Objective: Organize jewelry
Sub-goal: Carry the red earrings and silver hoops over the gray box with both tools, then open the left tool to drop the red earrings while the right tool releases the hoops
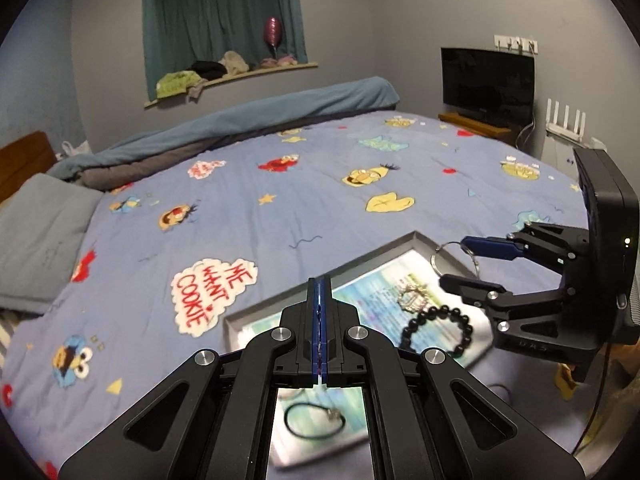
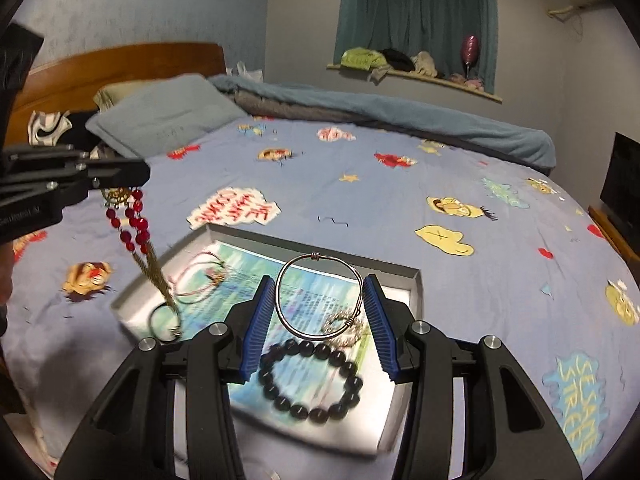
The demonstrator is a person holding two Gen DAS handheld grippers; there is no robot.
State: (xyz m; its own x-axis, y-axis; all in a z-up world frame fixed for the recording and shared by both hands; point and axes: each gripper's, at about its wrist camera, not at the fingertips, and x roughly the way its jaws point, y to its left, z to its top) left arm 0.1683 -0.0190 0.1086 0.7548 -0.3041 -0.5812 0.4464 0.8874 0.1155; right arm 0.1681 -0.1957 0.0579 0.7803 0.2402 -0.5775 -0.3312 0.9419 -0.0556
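While the silver wire bangle [image 2: 319, 295] is clamped in the right claw [image 2: 320, 328] and the red bead necklace [image 2: 134, 220] in the left claw [image 2: 120, 178], sorting spots off the tray [image 2: 414, 280] must be chosen.

Under my blue-padded right gripper [image 2: 320, 320], a silver bangle [image 2: 320, 296] and black bead bracelet [image 2: 310, 380] lie over a grey tray [image 2: 412, 276]; red beads [image 2: 134, 220] hang at left above the periwinkle cartoon-print bedspread [image 2: 360, 216].
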